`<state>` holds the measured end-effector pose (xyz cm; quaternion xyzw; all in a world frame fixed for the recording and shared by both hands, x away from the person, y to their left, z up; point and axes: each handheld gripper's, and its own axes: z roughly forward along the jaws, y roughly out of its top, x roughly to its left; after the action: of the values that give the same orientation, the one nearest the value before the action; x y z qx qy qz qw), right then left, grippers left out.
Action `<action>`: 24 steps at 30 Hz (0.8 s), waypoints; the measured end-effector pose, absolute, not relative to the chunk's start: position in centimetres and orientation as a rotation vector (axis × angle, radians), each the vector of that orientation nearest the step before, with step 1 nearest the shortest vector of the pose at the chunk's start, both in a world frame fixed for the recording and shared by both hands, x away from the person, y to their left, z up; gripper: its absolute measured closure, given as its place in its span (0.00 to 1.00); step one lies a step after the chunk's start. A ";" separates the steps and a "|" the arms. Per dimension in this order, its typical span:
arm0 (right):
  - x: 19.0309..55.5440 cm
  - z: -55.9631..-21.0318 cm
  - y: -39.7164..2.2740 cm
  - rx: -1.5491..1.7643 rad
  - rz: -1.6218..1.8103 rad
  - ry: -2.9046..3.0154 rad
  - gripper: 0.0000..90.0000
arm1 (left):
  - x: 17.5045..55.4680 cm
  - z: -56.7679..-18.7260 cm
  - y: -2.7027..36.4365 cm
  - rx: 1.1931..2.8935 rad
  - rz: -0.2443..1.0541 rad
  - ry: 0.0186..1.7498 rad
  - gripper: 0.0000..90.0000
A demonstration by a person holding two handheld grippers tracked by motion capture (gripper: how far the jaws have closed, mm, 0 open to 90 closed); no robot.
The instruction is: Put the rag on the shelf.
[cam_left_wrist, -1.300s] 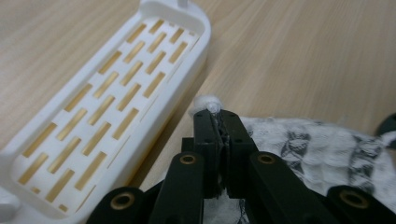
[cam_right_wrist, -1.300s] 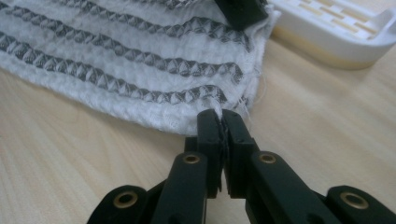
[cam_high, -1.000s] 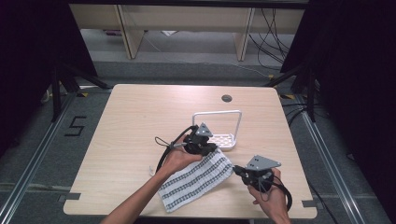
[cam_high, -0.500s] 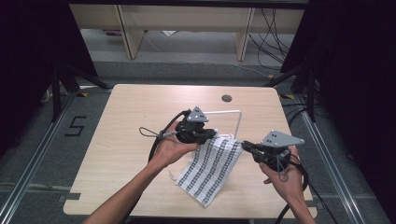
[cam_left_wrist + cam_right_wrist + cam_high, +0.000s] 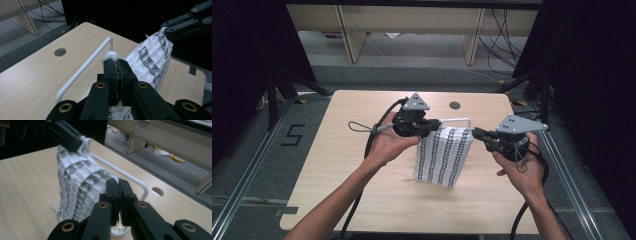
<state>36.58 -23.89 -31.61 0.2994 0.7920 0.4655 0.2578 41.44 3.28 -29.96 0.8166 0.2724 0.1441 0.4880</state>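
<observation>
A white cloth with dark patterned stripes (image 5: 445,154) hangs in the air over the table, held by its two top corners. My left gripper (image 5: 433,127) is shut on the cloth's left corner (image 5: 111,55). My right gripper (image 5: 475,133) is shut on the right corner, where the cloth (image 5: 82,187) drapes down from the jaws. In the left gripper view the cloth (image 5: 152,60) stretches across to the other gripper (image 5: 186,23). In the right gripper view the left gripper (image 5: 68,138) pinches the far corner.
A white wire rack (image 5: 457,120) stands on the wooden table (image 5: 337,165) just behind the cloth; its bar (image 5: 85,66) and bend (image 5: 140,183) lie close to both grippers. A round hole (image 5: 455,105) sits near the table's far edge. Cables trail from both grippers.
Both grippers have risen and moved away from the person, lifting the cloth off the table. It now hangs spread between them in front of the rack.
</observation>
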 end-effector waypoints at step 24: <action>44.5 -26.6 -24.0 0.877 1.200 2.093 0.98 | 46.5 -26.2 1.9 1.870 0.395 0.819 0.96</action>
<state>44.50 -24.01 -26.59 0.3276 0.7819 0.4484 0.2832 46.50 1.94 -26.15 0.7754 0.3394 0.1640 0.5066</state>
